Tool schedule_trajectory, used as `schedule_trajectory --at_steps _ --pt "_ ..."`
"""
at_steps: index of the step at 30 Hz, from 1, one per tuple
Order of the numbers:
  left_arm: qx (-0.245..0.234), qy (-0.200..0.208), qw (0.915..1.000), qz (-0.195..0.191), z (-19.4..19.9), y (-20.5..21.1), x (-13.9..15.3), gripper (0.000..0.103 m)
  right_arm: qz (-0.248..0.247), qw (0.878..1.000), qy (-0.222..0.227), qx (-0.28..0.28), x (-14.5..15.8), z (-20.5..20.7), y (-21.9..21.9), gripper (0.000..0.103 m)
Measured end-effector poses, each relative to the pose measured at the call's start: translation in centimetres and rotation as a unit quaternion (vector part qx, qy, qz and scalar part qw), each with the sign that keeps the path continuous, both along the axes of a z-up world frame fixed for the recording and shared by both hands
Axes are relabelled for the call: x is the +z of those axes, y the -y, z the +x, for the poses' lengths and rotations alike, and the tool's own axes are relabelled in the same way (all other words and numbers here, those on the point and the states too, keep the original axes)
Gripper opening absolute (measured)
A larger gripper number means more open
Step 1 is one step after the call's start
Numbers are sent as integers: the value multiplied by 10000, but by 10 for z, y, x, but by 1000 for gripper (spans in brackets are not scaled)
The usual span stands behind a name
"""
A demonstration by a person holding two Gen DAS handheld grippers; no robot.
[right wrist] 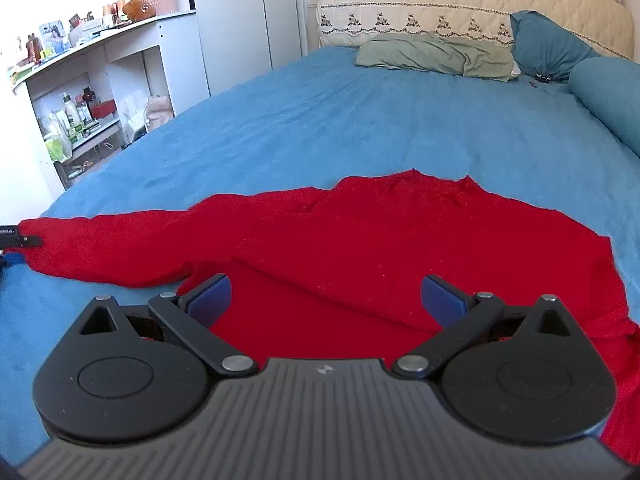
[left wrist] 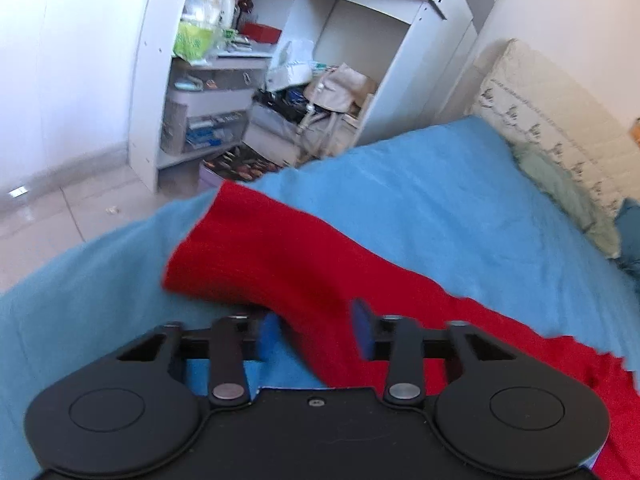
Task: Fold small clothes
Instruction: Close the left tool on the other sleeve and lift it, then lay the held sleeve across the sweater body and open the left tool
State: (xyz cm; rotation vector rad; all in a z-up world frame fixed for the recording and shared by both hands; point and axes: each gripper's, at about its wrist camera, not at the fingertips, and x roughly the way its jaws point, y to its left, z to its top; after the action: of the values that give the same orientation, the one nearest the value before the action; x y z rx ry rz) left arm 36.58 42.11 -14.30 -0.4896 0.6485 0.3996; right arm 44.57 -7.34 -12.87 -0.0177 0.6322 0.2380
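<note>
A red knitted sweater [right wrist: 360, 248] lies flat on the blue bed cover [right wrist: 360, 120], one sleeve [right wrist: 120, 240] stretched out to the left. My right gripper [right wrist: 326, 300] is open and empty, hovering over the sweater's near hem. In the left wrist view the sleeve [left wrist: 260, 248] runs between the blue pads of my left gripper [left wrist: 316, 332]. The jaws stand apart on either side of the sleeve and do not pinch it. The left gripper's tip also shows at the sleeve's cuff in the right wrist view [right wrist: 20, 240].
The bed's left edge drops to a tiled floor [left wrist: 60, 220]. White shelves [left wrist: 240, 80] full of clutter stand beside it. Pillows [right wrist: 432, 54], a blue bolster [right wrist: 608, 96] and a cream headboard [right wrist: 460, 4] lie at the far end.
</note>
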Motion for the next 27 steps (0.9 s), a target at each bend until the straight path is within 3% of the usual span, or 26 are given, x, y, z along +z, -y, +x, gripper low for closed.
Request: schedule_trajectory --at_steps 1,7,11,15,17,21,24,27 --pt "41 -66 9999 110 4 1 -1 8 11 10000 -8 -5 -1 2 0 103" --pt "-49 -126 9984 540 9 16 11 6 127 9999 38 -74 -1 3 12 103" --pt "-437 113 9949 905 19 50 48 6 220 9996 91 -166 6 3 28 103" --pt "-988 574 9887 975 44 106 95 6 349 9987 178 -317 18 1 55 103" --pt "-1387 831 9808 1086 60 151 118 6 388 9984 204 -365 23 0 70 103" --pt "-2207 1122 9644 926 94 251 140 6 426 9971 308 -547 31 0 104 103" --pt "-2921 1074 9459 913 112 337 129 6 386 9961 385 -694 34 1 131 103" --pt "-3690 775 9197 1093 120 422 91 6 222 9953 433 -834 31 1 155 103"
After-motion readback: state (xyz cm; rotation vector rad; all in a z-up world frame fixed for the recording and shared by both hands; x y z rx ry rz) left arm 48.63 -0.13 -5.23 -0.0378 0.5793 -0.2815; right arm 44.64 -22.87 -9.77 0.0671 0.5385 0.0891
